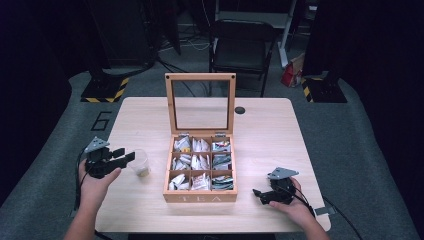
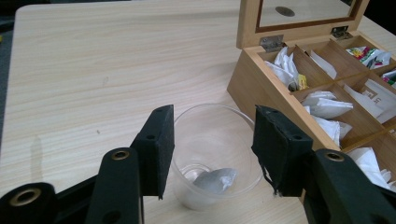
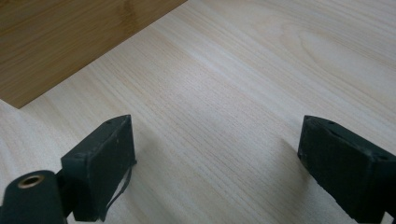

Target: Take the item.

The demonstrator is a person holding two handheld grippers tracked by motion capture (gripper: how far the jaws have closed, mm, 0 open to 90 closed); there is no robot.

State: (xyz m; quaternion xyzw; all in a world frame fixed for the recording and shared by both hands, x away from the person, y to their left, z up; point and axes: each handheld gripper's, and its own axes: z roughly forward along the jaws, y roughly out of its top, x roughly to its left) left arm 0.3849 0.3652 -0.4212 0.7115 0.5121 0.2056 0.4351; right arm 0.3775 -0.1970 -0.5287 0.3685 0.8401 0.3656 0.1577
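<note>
Hovering level over the clear cup (image 2: 212, 154), the left gripper (image 2: 212, 149) gapes wide, jaws straddling it

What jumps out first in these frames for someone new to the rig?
The wooden tea box at mid-table, its glass lid standing upright and its nine compartments stuffed with tea bags. Just to its left stands a clear plastic cup with a tea bag at the bottom, flanked by the open jaws of the left gripper. The right gripper rests open on bare tabletop right of the box.
</note>
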